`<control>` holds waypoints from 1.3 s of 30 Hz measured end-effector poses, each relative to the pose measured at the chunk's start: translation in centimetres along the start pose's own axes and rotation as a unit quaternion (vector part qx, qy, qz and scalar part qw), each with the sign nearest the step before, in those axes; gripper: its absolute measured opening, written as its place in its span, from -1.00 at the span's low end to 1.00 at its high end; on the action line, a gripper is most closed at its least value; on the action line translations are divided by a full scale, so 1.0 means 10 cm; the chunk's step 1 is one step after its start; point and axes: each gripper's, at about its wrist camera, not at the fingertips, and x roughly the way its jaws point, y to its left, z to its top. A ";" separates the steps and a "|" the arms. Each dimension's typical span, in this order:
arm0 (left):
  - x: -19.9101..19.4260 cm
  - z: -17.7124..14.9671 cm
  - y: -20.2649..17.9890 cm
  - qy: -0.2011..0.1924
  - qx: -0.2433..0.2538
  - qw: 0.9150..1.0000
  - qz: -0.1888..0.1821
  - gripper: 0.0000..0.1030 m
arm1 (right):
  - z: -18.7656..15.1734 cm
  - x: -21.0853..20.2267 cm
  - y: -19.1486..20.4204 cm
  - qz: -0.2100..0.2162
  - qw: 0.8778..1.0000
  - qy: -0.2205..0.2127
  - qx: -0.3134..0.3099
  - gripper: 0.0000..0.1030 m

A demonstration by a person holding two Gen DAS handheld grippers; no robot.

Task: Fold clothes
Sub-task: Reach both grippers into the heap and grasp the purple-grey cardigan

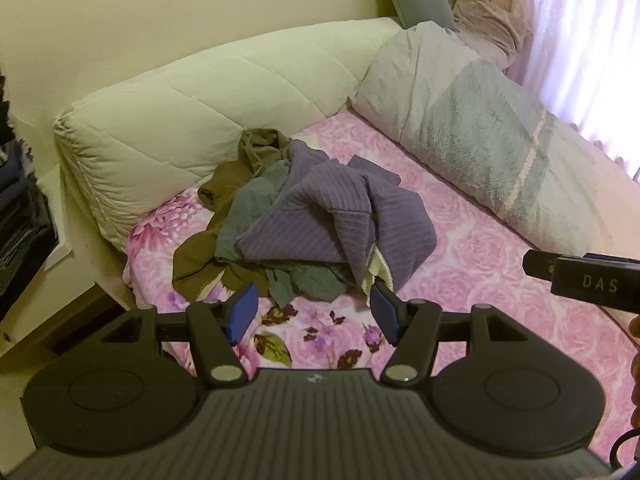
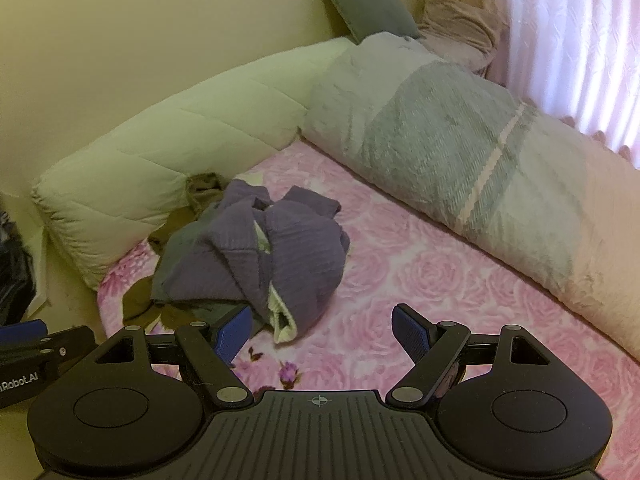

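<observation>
Clothes heap (image 1: 296,220), purple garment (image 2: 276,256) topmost, lies crumpled near the bed's (image 1: 500,280) left edge. My left gripper (image 1: 312,312) and right gripper (image 2: 322,334) both hang spread, empty. I judge a piece needs singling out: pinch a purple edge, lift clear.

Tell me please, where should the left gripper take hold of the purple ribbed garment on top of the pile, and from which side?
Probably grip the purple ribbed garment at its near hanging fold, where the pale lining shows. That edge sticks out free of the clothes below. The open left gripper can come in low from the near side.
</observation>
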 end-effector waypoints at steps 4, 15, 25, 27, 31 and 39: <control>0.25 0.16 0.12 0.007 0.007 1.000 -0.002 0.13 | 0.12 0.22 0.04 -0.011 1.000 0.010 0.013 0.55; 0.98 0.51 0.31 0.037 0.011 0.999 -0.025 0.10 | 0.33 0.91 0.04 0.006 0.998 0.039 0.047 0.55; 1.69 0.68 0.38 0.075 0.010 0.995 -0.058 0.10 | 0.31 1.61 -0.09 0.020 0.993 0.075 0.087 0.55; 1.83 0.71 0.38 0.083 0.008 0.994 -0.064 0.10 | 0.30 1.72 -0.11 0.024 0.992 0.083 0.093 0.55; 2.04 0.74 0.35 0.094 0.009 0.993 -0.075 0.10 | 0.27 1.91 -0.16 0.030 0.989 0.098 0.104 0.55; 2.41 0.80 0.25 0.115 0.013 0.989 -0.089 0.10 | 0.22 2.29 -0.23 0.038 0.985 0.116 0.126 0.55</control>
